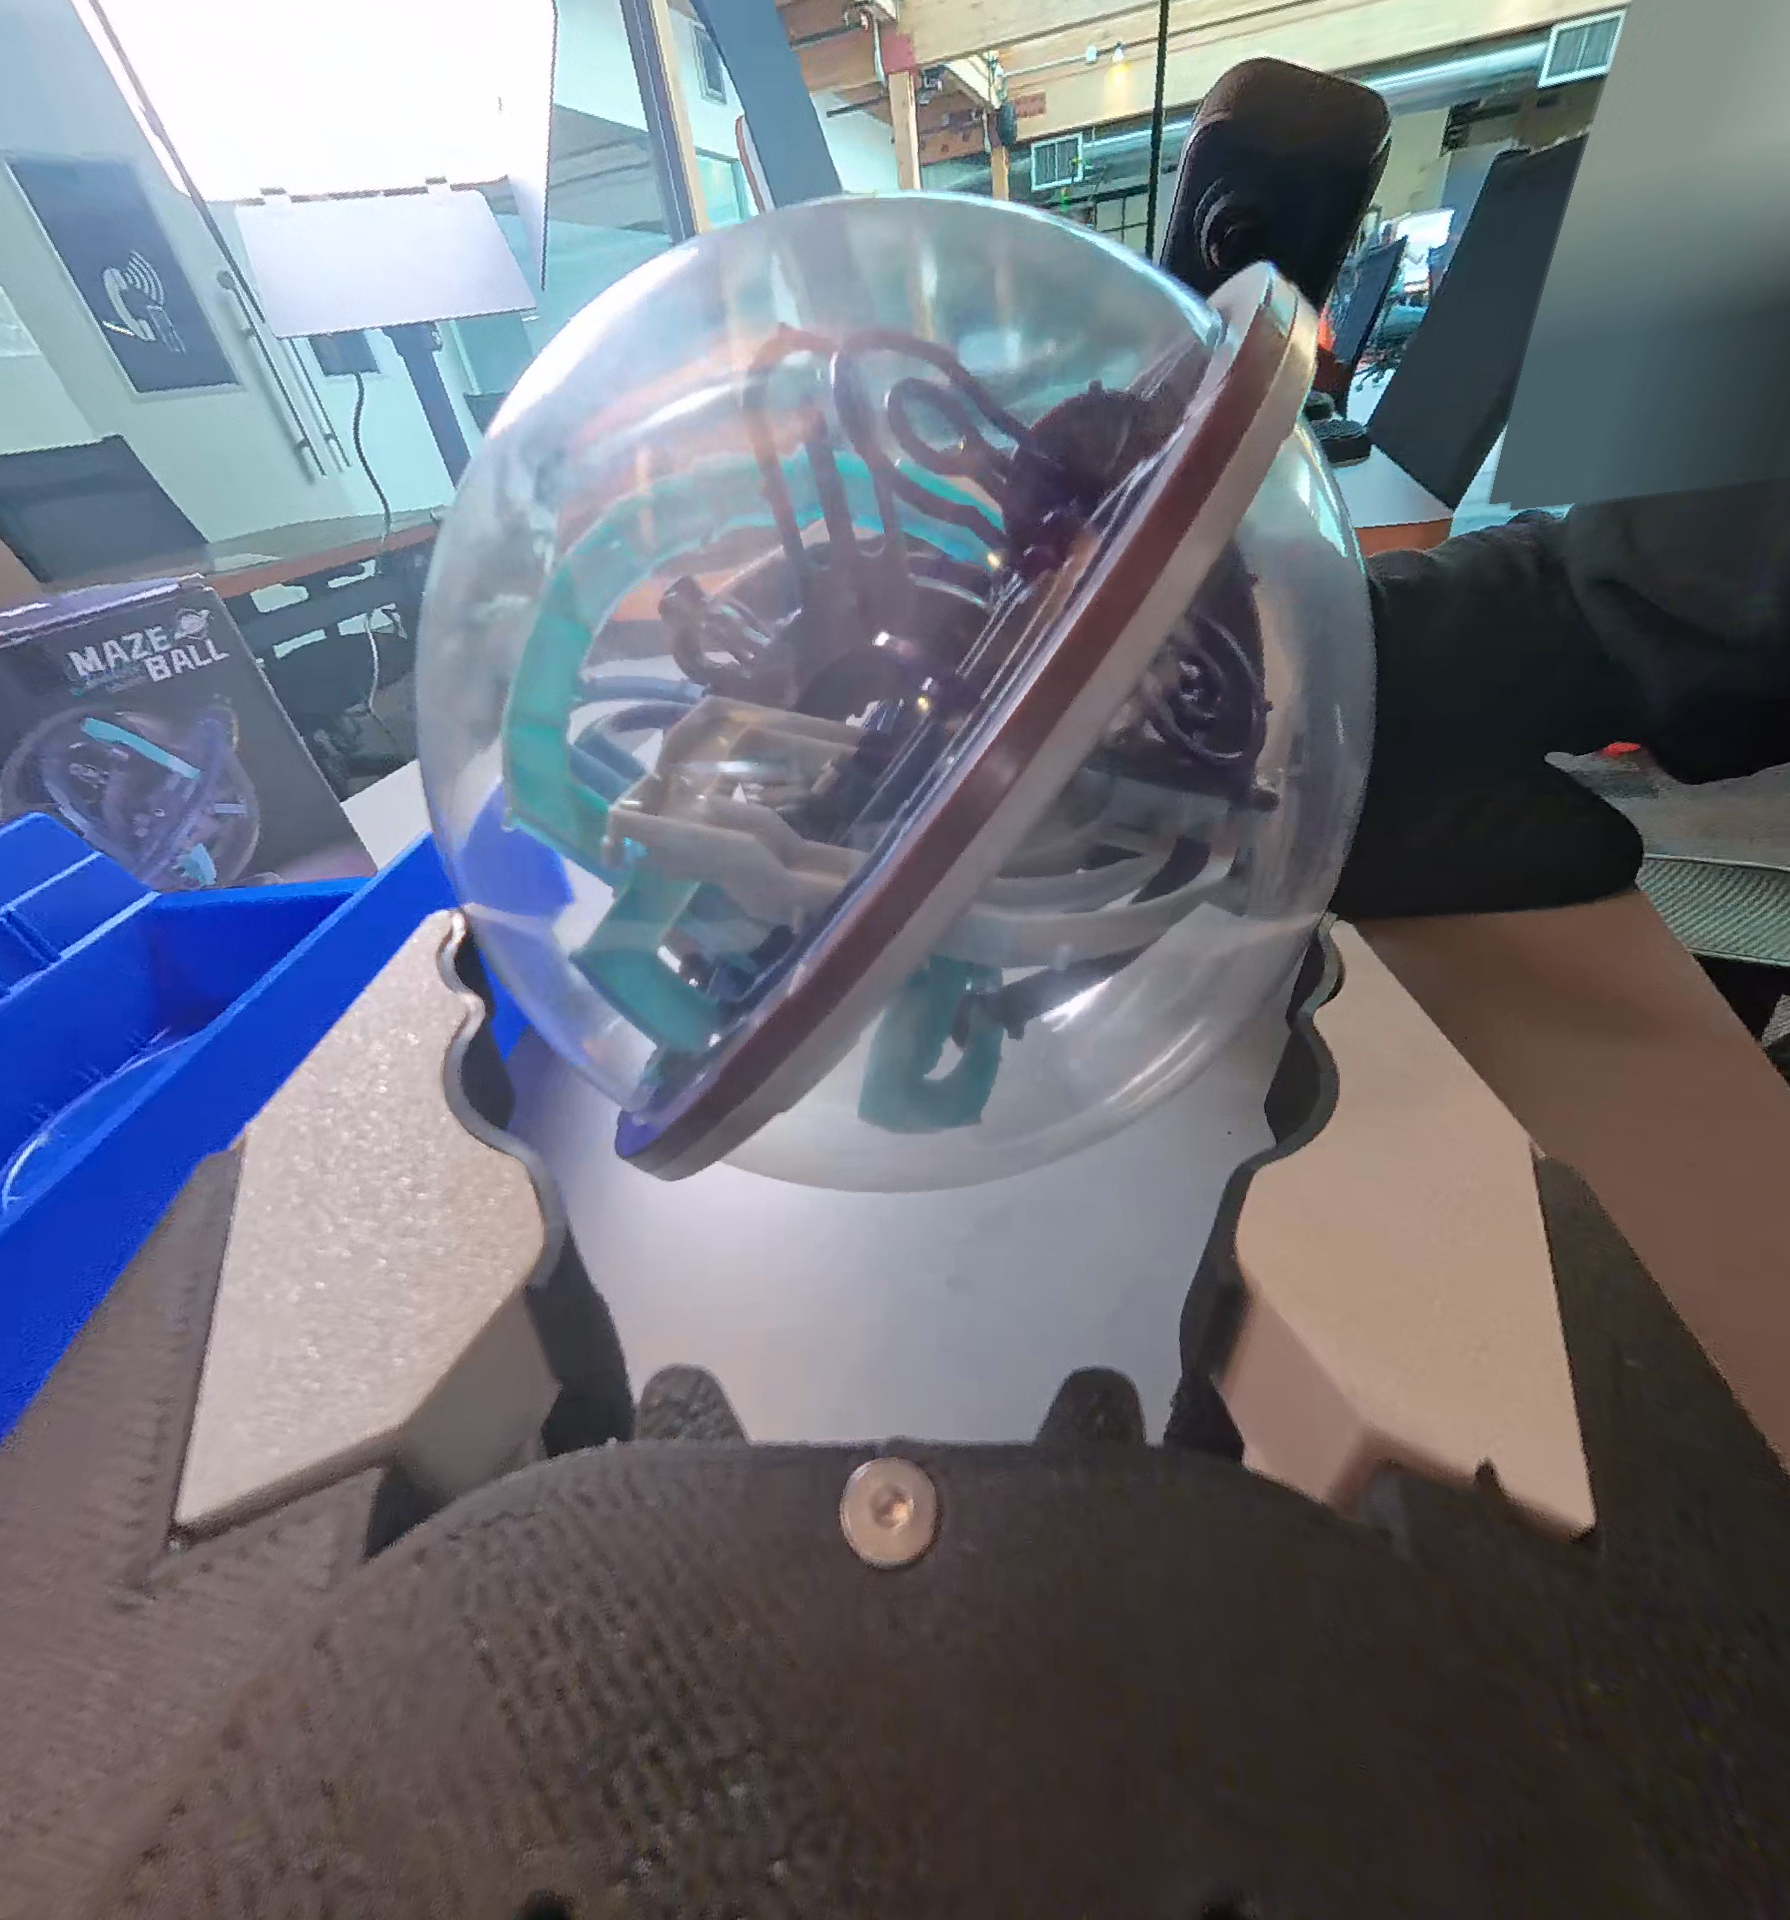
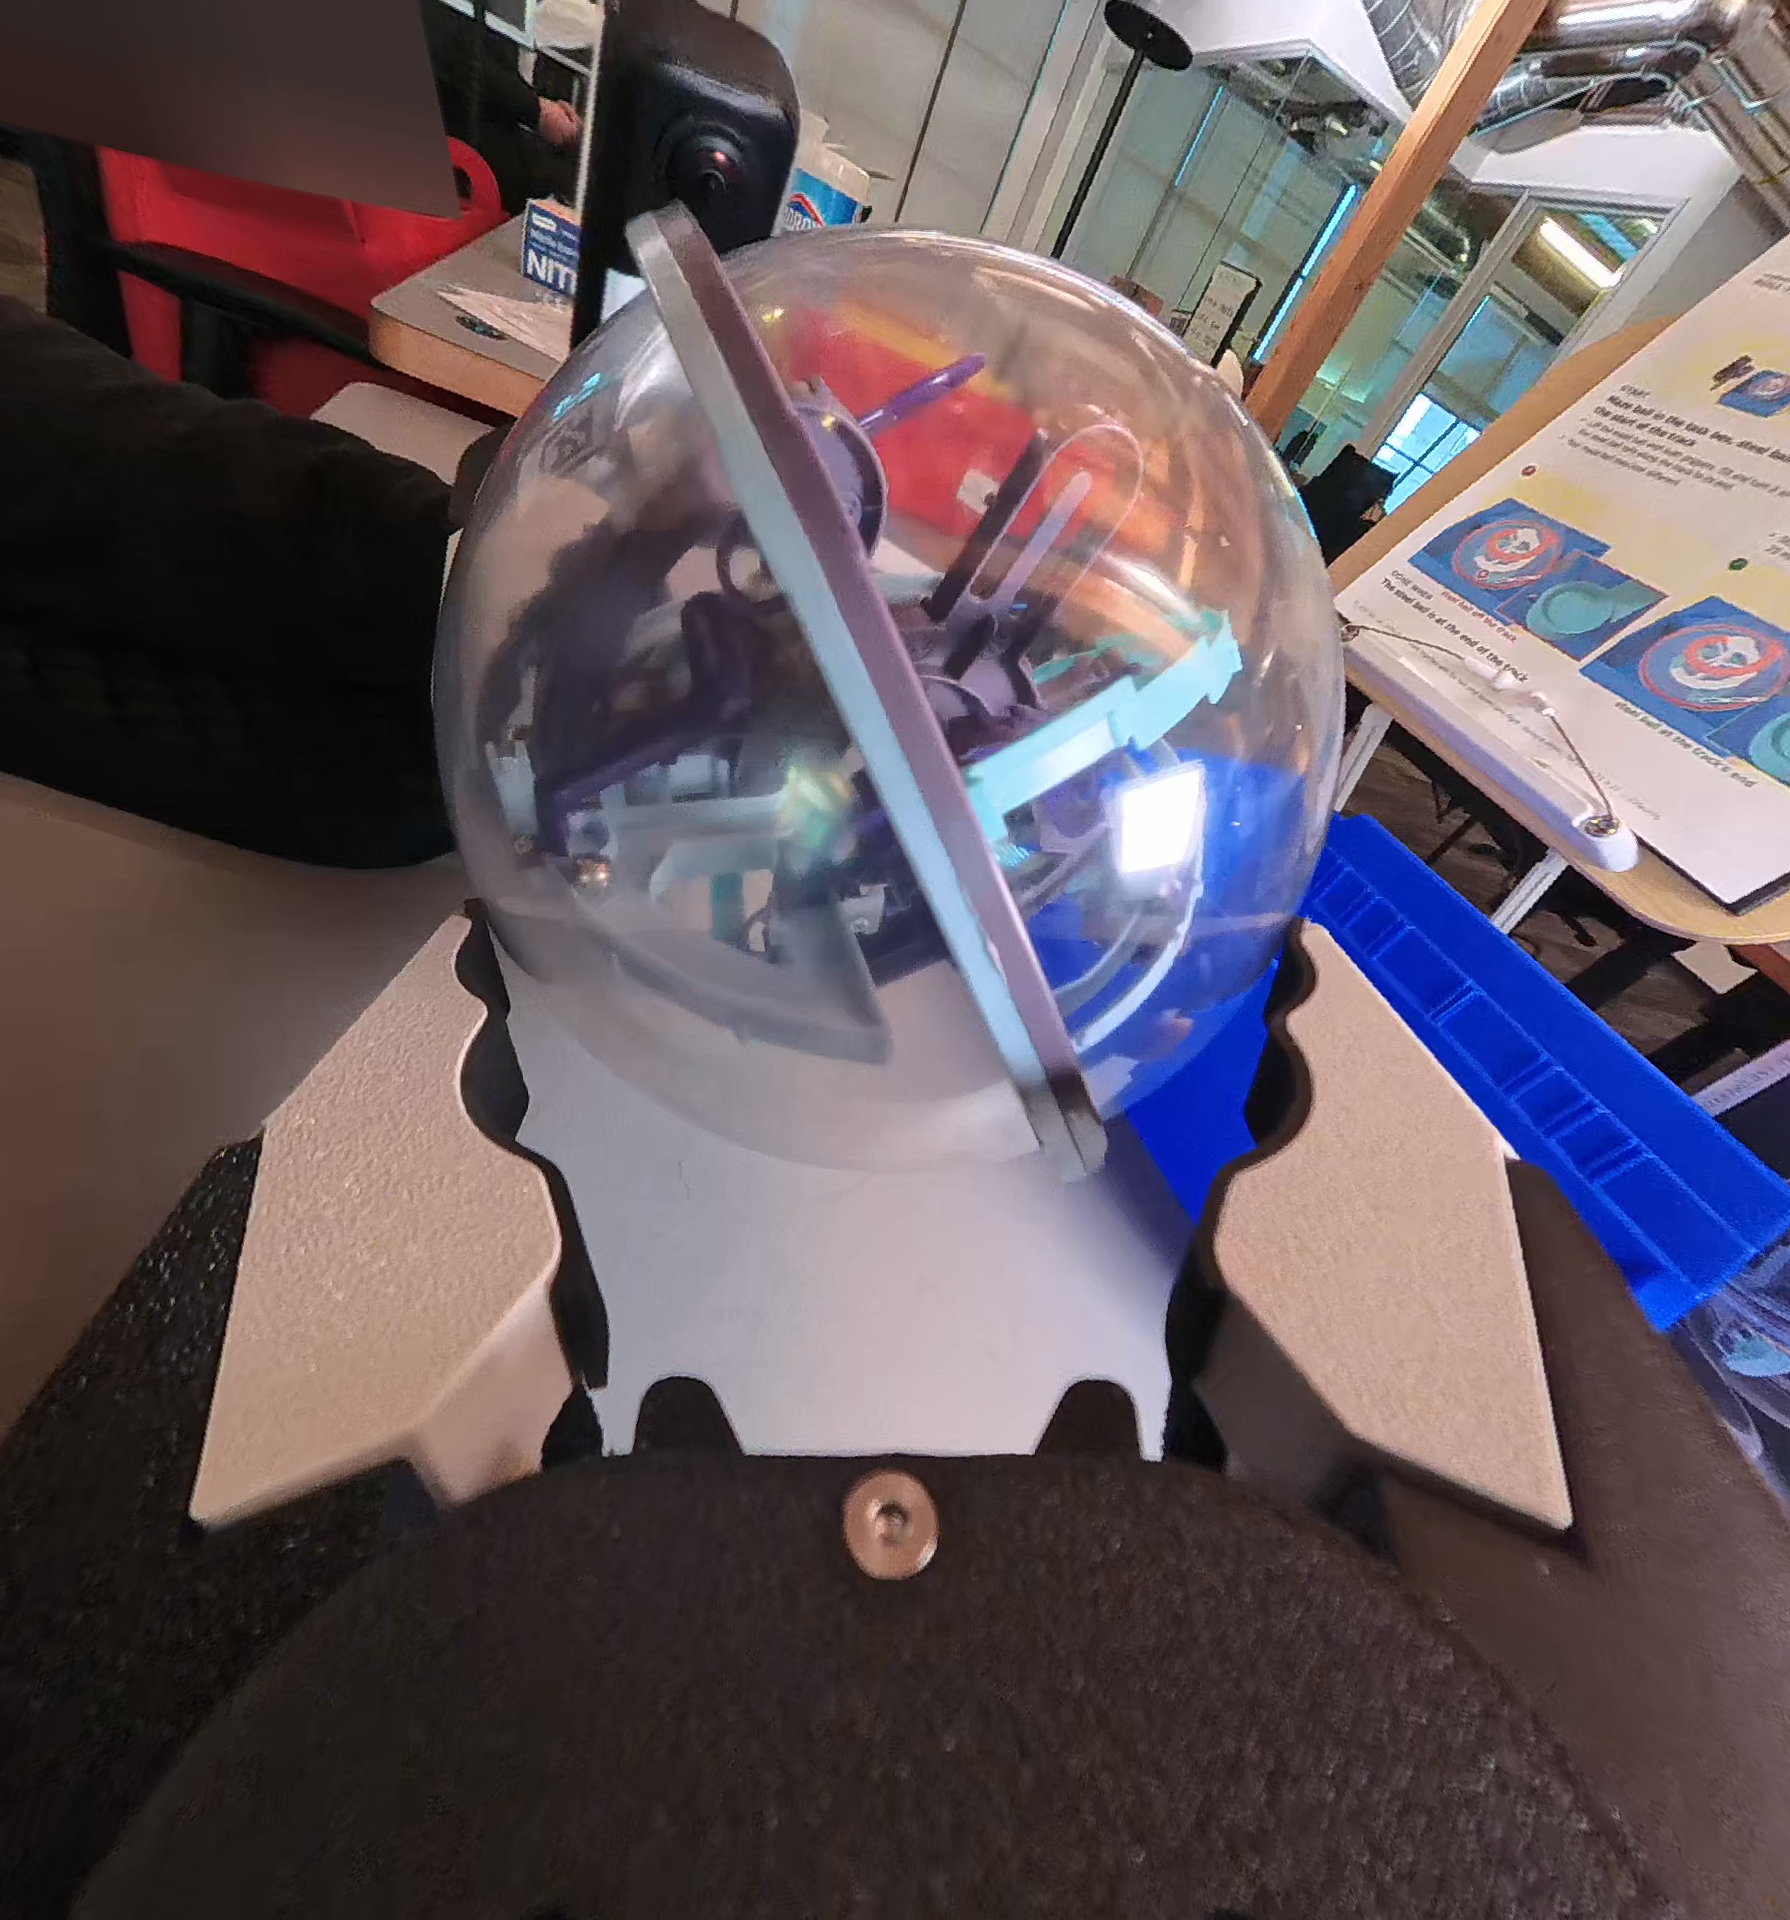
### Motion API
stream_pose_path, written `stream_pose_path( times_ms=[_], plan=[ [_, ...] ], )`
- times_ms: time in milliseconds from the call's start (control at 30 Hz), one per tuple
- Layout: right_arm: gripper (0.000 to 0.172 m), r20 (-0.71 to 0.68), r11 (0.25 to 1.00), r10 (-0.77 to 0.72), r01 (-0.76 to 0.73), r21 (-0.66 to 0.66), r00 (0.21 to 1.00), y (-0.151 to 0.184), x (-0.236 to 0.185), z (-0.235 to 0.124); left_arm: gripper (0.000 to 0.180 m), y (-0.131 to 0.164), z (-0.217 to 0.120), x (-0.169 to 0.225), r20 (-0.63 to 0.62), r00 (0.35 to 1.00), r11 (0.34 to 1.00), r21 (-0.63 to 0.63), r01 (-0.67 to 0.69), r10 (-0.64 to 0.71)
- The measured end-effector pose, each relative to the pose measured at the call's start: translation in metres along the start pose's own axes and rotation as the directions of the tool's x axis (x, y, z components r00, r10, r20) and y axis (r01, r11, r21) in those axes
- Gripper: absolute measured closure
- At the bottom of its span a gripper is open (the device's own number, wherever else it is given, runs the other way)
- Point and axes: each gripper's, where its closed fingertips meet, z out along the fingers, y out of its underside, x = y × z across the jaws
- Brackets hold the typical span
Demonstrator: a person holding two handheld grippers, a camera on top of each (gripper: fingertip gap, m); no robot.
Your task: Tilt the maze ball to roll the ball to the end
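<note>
Both wrist cameras close behind own fingers, facing opposite sides of shared maze ball (image 1: 896, 665) (image 2: 886, 696).

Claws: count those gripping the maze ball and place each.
2. The left claw grips one side of the maze ball; the right claw grips the opposite side, both low on it.

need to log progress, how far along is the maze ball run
Done: the maze ball is out of the blue bin and held up between both grippers, left and right, jaws wide around the clear shell. In hand: it is tilted, its rim ring slanting steeply. Left: a small ball seems to sit mid-track; I can't see the end reached.
</note>
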Motion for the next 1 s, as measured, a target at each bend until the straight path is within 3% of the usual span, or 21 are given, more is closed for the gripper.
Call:
stream_pose_path(
  times_ms=[467,800,1000],
  plan=[
    [0.031,-0.045,0.997,-0.034,0.037,0.067,0.998,-0.014,-0.007,0.0,0.033,-0.006,-0.006,0.007,-0.056,0.998,0.998,0.056,0.003,0.0],
    [0.035,0.017,0.998,0.021,-0.022,0.063,1.0,-0.004,-0.015,0.002,0.034,0.005,-0.013,0.01,-0.142,0.983,0.993,0.0,0.121,-0.12],
    [0.029,0.074,0.998,0.06,-0.063,0.032,0.995,0.007,-0.025,0.007,0.035,0.018,-0.012,0.017,-0.188,0.964,0.982,-0.063,0.179,-0.188]
  ],
)
